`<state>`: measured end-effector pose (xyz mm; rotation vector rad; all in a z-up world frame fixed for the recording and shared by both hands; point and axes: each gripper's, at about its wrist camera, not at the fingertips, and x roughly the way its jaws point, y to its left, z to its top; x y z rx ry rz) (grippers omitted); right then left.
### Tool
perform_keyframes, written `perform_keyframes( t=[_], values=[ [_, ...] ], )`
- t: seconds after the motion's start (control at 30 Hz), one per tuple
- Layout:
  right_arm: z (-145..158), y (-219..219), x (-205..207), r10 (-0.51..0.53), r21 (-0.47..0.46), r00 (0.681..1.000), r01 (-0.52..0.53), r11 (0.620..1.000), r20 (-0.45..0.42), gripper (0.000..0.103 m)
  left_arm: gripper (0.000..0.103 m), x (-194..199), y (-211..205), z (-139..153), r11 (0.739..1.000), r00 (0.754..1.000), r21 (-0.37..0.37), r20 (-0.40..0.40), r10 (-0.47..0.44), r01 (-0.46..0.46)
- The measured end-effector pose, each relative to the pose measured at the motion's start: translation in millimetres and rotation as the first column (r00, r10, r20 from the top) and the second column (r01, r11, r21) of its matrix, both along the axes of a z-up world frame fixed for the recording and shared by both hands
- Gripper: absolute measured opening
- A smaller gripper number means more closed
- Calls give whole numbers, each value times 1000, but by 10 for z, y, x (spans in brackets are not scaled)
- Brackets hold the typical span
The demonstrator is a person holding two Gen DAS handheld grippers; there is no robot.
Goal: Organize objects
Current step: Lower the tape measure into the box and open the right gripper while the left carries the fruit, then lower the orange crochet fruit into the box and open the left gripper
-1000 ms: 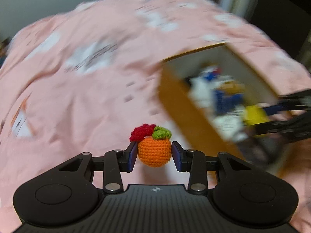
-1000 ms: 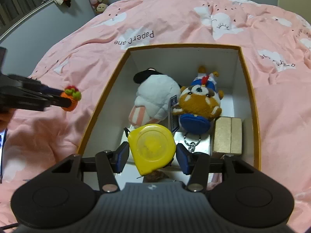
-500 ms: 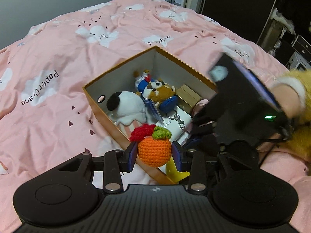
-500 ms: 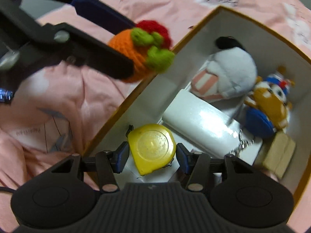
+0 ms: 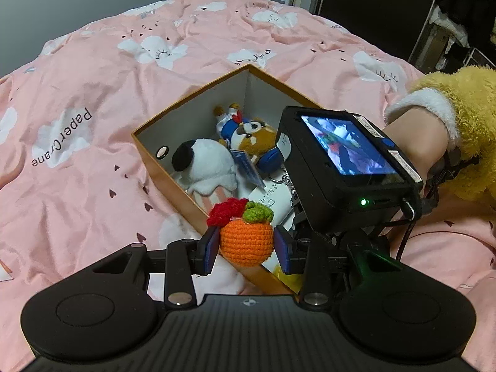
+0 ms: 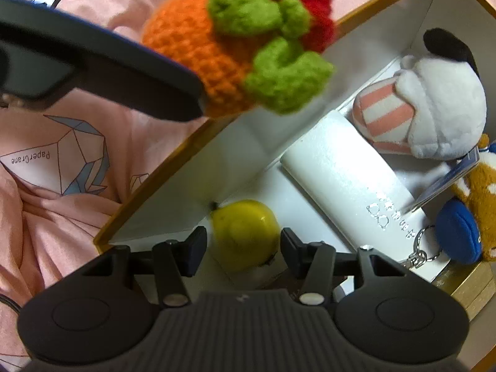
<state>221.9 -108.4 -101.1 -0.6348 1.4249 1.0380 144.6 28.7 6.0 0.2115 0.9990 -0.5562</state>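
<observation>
— Over the near rim of the box (image 5: 189, 96), what is the left gripper (image 5: 246, 245) carrying?

— A crocheted orange (image 5: 246, 240) with a green leaf and a red tuft. Both blue pads (image 5: 210, 246) press its sides, so the fingers are partly spread and pinched on it. It hangs above the box's orange edge, with the pink bedspread (image 5: 93, 77) under it on one side.

— And the right gripper (image 6: 243, 243)?

— It points down into the box's near corner. A yellow tape measure (image 6: 245, 234) sits between its fingers (image 6: 195, 245). The right-hand pad looks to touch it; on the left a thin gap may show, but the picture is blurred there, so I cannot tell whether it is clamped or loose.

— Is the tape on the box floor?

— It is low in the corner, close to the white floor; contact I cannot confirm.

— What else lies inside?

— A long white case (image 6: 350, 183) runs diagonally beside the tape, a keyring at its near end. Past it, against the far wall, a white plush (image 6: 434, 105) with a black ear, and next to that a brown plush (image 5: 254, 133) in blue. A gold block (image 6: 474, 282) sits at the right edge.

— The person?

— A hand in a yellow fleecy sleeve (image 5: 465, 117) holds the right gripper.
</observation>
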Motion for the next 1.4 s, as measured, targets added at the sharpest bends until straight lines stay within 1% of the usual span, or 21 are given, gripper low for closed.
perform_keyframes(
  t=[0.03,0.07,0.13,0.2,0.27,0.33,0.37,0.43,0.5,0.57,0.63,0.73,0.77,0.83,0.93,0.97,1.03,1.1,1.2,1.3,1.4],
  values=[
    [14,-23,9,-12,6,1000,12,1000,-7,56,43,-1,-14,3,1000,1000,1,1,-5,5],
    [36,-52,16,-23,21,1000,24,1000,-19,62,43,2,-30,4,1000,1000,4,3,-10,10],
    [130,-127,0,-43,55,999,43,998,-8,63,43,-5,-53,9,1000,1000,8,8,-19,19],
    [275,-231,-34,-72,96,997,67,993,43,59,43,-13,-91,21,999,999,12,17,-31,31],
    [475,-390,-91,-132,153,986,115,981,104,58,43,-14,-132,30,999,999,10,20,-42,42],
    [662,-610,-146,-222,215,959,183,959,175,58,43,-4,-192,24,998,998,4,17,-58,58],
    [735,-721,-174,-277,246,938,224,943,209,58,43,0,-229,14,998,997,4,17,-70,70],
    [847,-972,-228,-410,321,871,320,892,270,58,43,6,-337,-26,994,994,20,19,-103,103],
    [872,-1143,-314,-540,388,787,417,822,297,58,43,6,-476,-101,987,988,68,21,-151,149],
    [848,-1235,-368,-654,456,710,507,731,260,58,43,30,-622,-216,969,978,130,-1,-211,209],
    [761,-1339,-419,-735,501,646,576,646,205,59,43,81,-704,-337,954,967,160,-45,-250,254],
    [649,-1434,-378,-798,526,592,645,554,114,59,43,166,-781,-510,932,951,200,-125,-281,302],
    [613,-1427,-361,-808,529,581,656,538,100,59,43,182,-810,-560,925,948,219,-138,-287,312],
    [574,-1414,-346,-820,534,563,664,524,105,59,43,206,-879,-655,903,938,262,-157,-309,341],
    [648,-1480,-422,-837,541,536,673,504,113,60,43,215,-962,-786,869,920,307,-180,-348,388],
    [618,-1504,-386,-844,546,526,679,491,106,60,43,228,-989,-833,856,914,322,-195,-357,403],
    [600,-1554,-381,-851,555,518,685,472,84,60,43,258,-1048,-929,833,899,344,-230,-372,433],
    [611,-1570,-399,-851,563,520,682,467,74,60,43,295,-1091,-1004,818,892,362,-250,-377,447],
    [606,-1571,-424,-847,572,527,673,469,74,60,43,346,-1132,-1049,823,881,330,-276,-385,463],
    [586,-1577,-429,-845,570,529,674,470,71,60,43,368,-1164,-1078,825,878,322,-291,-380,464],
    [567,-1596,-425,-847,570,528,678,464,61,60,43,364,-1181,-1101,820,868,315,-313,-385,478]
  ],
)
